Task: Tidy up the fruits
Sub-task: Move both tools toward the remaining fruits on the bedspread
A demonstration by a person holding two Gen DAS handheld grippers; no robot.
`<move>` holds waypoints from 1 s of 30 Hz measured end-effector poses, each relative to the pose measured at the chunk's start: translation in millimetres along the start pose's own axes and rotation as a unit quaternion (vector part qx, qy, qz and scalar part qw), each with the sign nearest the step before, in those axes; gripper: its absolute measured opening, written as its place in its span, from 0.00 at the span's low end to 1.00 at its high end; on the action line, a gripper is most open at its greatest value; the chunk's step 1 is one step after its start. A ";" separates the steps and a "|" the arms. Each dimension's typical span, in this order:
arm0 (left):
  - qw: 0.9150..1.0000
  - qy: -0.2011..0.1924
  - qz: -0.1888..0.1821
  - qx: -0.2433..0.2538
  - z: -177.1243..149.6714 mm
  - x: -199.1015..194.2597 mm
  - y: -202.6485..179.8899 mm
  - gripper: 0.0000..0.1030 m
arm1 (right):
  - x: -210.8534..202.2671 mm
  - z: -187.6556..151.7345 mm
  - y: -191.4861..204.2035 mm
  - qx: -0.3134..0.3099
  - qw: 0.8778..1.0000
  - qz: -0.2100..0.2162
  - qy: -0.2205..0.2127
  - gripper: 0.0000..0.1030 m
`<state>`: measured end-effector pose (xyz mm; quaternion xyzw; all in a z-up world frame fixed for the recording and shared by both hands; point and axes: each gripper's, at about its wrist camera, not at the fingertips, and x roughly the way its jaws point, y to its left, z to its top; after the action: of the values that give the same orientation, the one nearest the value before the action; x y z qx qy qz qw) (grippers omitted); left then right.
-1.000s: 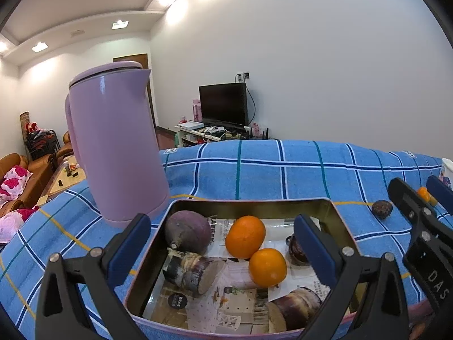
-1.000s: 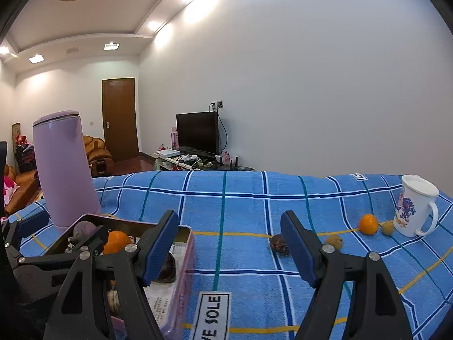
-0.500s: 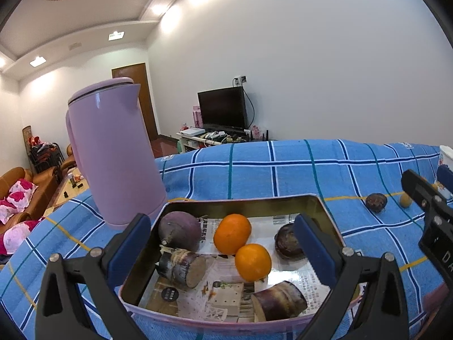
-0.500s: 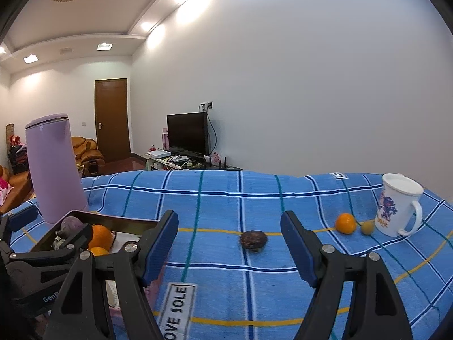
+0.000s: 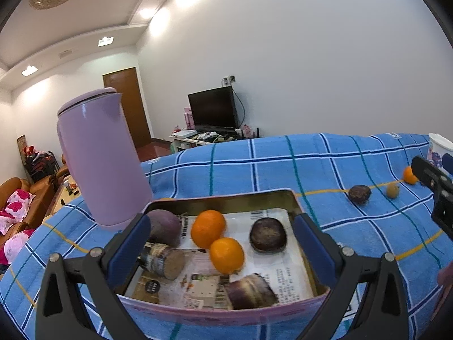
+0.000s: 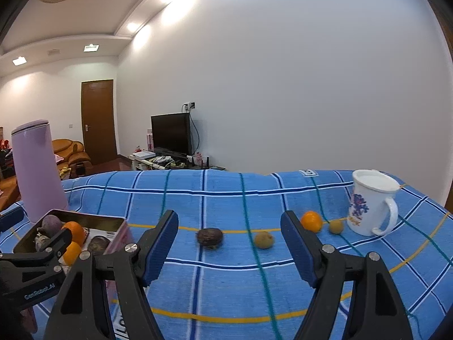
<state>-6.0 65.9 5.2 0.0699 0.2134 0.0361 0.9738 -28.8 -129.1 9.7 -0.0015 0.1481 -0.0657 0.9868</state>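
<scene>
The left gripper [image 5: 221, 240] hangs over the near wall of the metal tin [image 5: 249, 198], its blue fingers spread wide and gripping nothing. Inside, on printed paper, lie two oranges [image 5: 208, 228] touching each other, a dark round fruit [image 5: 268, 235] near the right wall, a purple one [image 5: 163, 226] in the far left corner and two cut, cane-like stubs [image 5: 161, 260] toward the front. The lilac kettle [image 5: 102, 155] stands hard against the tin's far left corner, so that side is tight. The right gripper [image 6: 229, 250] is likewise spread wide and empty above the blue checked cloth [image 6: 226, 283], with bare cloth beneath it. Beyond its tips, in a loose row, sit a dark fruit [image 6: 209, 236], a small yellow-brown fruit [image 6: 264, 240], a small orange [image 6: 311, 221] and another yellow-brown fruit [image 6: 336, 226] just beside the white mug [image 6: 371, 202]. The cloth's far edge drops away behind them; the stretch between tin and dark fruit is open.
</scene>
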 end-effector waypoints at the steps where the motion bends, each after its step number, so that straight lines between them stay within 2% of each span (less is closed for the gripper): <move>1: 1.000 -0.001 -0.001 0.002 -0.3 -1.5 -1.2 1.00 | 0.1 0.2 -1.9 -0.001 1.000 -0.002 0.000 0.74; 14: 0.999 0.008 -0.024 0.020 1.1 -6.4 -35.2 1.00 | 4.0 1.8 -52.1 0.010 0.999 -0.038 0.005 0.74; 25: 0.997 0.013 -0.053 0.051 6.1 -7.7 -83.1 0.99 | 7.8 2.7 -90.1 0.013 0.998 -0.065 0.011 0.74; 30: 0.996 0.027 -0.071 0.056 10.2 -0.2 -103.8 0.99 | 10.4 2.7 -114.3 0.020 0.996 -0.085 0.018 0.74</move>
<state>2.4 -37.9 -1.3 0.1081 0.2462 -0.0433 0.9622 -33.0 -243.8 11.8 0.0072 0.1637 -0.1522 0.9747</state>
